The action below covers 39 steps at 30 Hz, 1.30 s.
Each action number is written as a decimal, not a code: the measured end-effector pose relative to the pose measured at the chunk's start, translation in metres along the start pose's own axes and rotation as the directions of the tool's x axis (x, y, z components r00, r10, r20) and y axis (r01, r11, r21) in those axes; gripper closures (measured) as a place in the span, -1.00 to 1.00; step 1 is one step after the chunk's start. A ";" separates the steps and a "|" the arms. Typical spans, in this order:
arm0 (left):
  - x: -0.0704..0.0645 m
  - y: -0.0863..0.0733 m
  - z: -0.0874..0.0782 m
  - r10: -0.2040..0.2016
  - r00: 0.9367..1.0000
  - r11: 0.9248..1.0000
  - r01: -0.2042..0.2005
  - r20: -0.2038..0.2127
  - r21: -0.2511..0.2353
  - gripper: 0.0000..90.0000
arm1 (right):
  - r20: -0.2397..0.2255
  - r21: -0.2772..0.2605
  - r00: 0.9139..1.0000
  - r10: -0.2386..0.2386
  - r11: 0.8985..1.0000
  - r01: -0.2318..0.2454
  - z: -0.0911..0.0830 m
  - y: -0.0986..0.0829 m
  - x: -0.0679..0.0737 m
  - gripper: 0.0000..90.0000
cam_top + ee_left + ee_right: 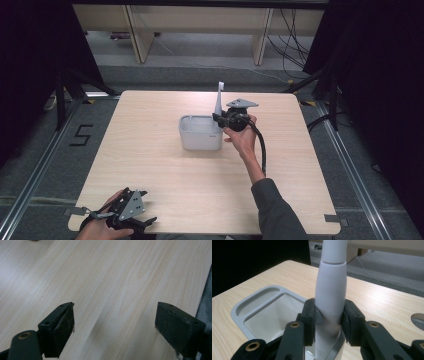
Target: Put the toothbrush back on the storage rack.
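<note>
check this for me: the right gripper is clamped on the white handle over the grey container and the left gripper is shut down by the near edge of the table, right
Not quite: the left gripper is open, not shut. The left gripper view shows its jaws wide apart over bare table. The rest holds: the right gripper is clamped on the white handle over the grey container, and the left gripper sits by the table's near edge in the high view.

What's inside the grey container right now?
The grey container has a pale, bare-looking main compartment. A white handle, clamped by the right hand-held gripper, dips inside its right edge. The handle's lower end and the bottom beneath it are hidden.
</note>
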State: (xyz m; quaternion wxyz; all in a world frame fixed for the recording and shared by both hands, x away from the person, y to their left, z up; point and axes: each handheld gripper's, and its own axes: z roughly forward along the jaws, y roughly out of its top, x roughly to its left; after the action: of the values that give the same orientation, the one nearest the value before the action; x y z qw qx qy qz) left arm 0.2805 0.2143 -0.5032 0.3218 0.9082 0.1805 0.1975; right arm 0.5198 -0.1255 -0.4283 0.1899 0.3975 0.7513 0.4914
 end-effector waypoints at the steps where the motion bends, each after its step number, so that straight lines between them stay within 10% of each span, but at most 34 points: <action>1: 0.000 0.000 0.000 0.000 1.000 1.000 0.000 0.000 0.000 -0.65 | 0.004 -0.006 1.000 -0.006 1.000 0.006 0.001 -0.001 0.000 0.48; 21: 0.000 0.000 0.000 0.000 1.000 1.000 0.000 0.002 0.004 -0.65 | 0.016 0.012 1.000 -0.007 1.000 0.007 0.000 -0.003 0.001 0.46; 39: 0.000 0.000 0.000 0.001 1.000 1.000 -0.001 0.001 0.004 -0.65 | 0.016 -0.020 1.000 0.014 1.000 -0.014 -0.010 0.005 -0.001 -0.01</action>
State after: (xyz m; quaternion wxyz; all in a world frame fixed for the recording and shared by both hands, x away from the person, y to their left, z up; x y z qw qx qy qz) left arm 0.2804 0.2144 -0.5031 0.3198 0.9092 0.1804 0.1965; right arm 0.5159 -0.1311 -0.4196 0.1963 0.4049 0.7420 0.4970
